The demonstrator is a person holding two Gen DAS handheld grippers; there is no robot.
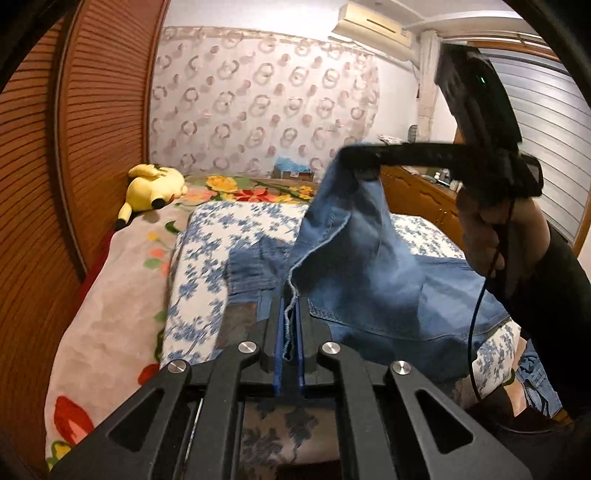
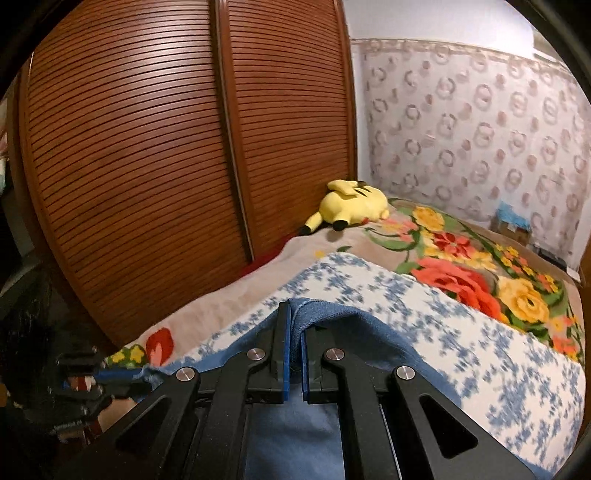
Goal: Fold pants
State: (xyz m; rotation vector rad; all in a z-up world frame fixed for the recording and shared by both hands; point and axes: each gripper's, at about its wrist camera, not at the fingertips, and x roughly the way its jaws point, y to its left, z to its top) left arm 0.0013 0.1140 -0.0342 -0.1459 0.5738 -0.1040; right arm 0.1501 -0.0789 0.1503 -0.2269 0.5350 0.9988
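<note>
Aloft, pants [image 1: 354, 236] between both pinching claws

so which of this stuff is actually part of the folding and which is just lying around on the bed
In the job:
- blue pants, one edge lifted
- left hand-held gripper, shut on a hem
- right hand-held gripper, shut on another edge
- blue-flowered sheet under the pants

Just lying about:
- yellow plush toy by the wardrobe doors
- floral blanket
- air conditioner
</note>
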